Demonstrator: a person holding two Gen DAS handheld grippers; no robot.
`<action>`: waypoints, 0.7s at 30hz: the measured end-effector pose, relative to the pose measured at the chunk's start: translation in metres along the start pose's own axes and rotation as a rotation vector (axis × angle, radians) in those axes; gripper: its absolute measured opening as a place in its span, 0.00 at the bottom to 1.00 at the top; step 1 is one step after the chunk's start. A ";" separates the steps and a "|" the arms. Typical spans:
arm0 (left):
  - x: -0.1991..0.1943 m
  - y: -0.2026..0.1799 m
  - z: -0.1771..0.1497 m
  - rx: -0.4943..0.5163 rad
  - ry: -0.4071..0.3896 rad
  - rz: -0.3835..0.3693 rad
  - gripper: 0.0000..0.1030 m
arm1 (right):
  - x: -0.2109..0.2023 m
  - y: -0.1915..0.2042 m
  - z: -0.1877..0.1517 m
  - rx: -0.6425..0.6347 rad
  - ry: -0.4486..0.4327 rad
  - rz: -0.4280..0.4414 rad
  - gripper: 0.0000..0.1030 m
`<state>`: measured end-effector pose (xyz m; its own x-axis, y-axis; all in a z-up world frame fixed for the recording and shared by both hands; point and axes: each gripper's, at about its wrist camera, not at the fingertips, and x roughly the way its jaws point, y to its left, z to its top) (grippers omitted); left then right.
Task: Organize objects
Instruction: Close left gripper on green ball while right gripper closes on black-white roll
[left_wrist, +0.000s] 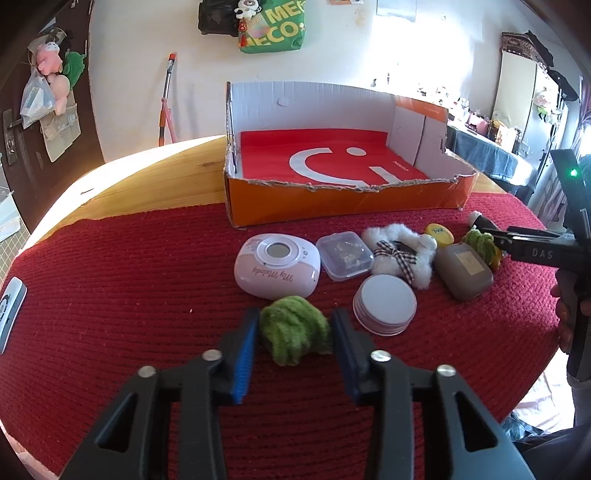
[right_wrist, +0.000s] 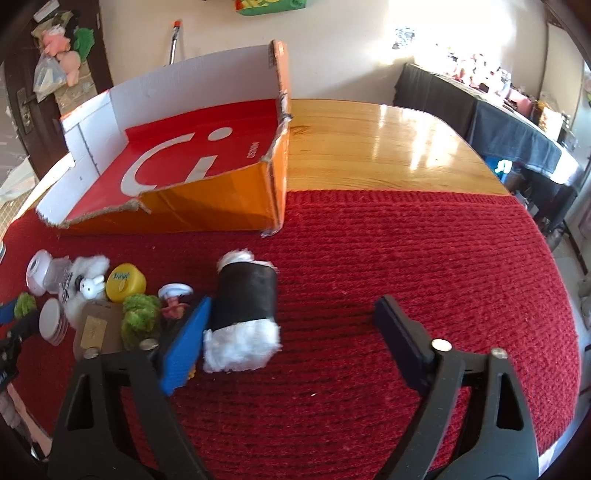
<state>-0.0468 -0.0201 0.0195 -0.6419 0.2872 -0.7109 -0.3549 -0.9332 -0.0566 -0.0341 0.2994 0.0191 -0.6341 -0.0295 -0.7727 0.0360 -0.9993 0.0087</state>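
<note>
While the left gripper (left_wrist: 295, 332) stood spread around a green tuft (left_wrist: 293, 334) near the red mat's (left_wrist: 110, 295) front edge, we found the right gripper (right_wrist: 295, 332) spread, its left finger (right_wrist: 184, 343) touching a black-and-white roll (right_wrist: 245, 314) and hiding objects behind.

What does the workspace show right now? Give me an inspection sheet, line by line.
Surface: wooden table, red mat over its near part.
Job's things: open box, nothing in it; pink case, clear case, tin, white plush, yellow tub, grey case, green tuft, sushi plush on the mat.
Clutter: phone at the mat's left edge.
Grippers: left gripper open, straddling the tuft; right gripper open, around the sushi plush.
Cables: nothing seen.
Surroundings: door, green bag, broom.
</note>
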 end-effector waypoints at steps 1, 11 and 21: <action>0.000 0.000 0.000 -0.002 0.001 -0.002 0.38 | -0.001 0.001 -0.001 -0.001 -0.004 0.002 0.78; -0.003 0.002 0.002 -0.014 0.004 -0.012 0.35 | -0.007 0.009 -0.001 -0.054 -0.026 0.045 0.32; -0.027 0.007 0.022 -0.011 -0.080 0.012 0.35 | -0.035 0.011 0.011 -0.064 -0.097 0.068 0.32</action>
<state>-0.0468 -0.0300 0.0539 -0.6983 0.2923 -0.6533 -0.3397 -0.9388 -0.0569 -0.0197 0.2889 0.0535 -0.7003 -0.1025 -0.7065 0.1289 -0.9915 0.0160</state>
